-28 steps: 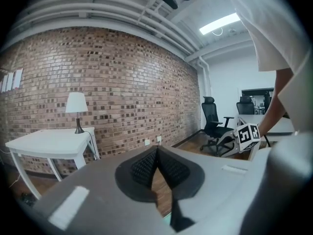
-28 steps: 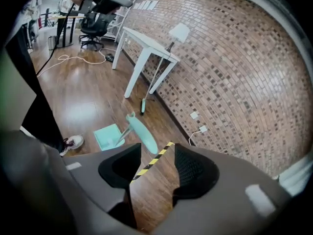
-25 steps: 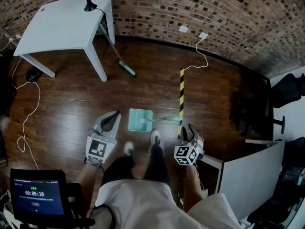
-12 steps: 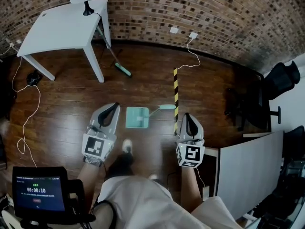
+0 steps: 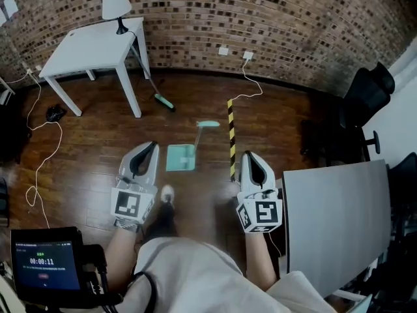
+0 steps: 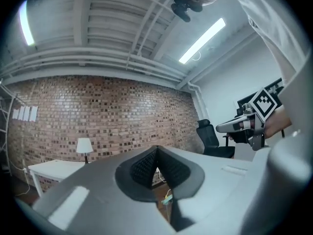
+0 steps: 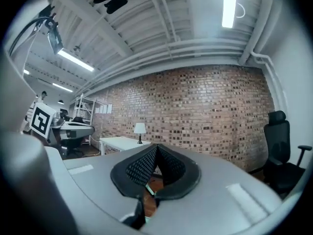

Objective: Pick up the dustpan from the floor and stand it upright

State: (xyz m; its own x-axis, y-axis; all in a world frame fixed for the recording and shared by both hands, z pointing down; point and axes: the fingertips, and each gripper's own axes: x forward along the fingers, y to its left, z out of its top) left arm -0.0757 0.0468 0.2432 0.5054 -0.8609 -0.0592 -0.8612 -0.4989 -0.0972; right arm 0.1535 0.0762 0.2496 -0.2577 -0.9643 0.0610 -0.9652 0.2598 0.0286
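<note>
The mint-green dustpan sits on the wooden floor just ahead of my feet. Its long handle runs up and to the right in the head view. I cannot tell from above whether it stands fully upright. My left gripper is held to the left of the pan, shut and empty. My right gripper is to the right of it, apart from the handle, also shut with nothing in it. In the gripper views the left pads and the right pads meet at their tips, pointing level at the brick wall.
A white table with a lamp stands at the back left, and a broom leans beside it. A yellow-black tape strip lies right of the dustpan. A grey board and black chair are at the right. Cables trail at the left.
Both grippers have risen from the floor. The right gripper has left the handle's end and shut. The handle has swung from pointing right to pointing up the picture.
</note>
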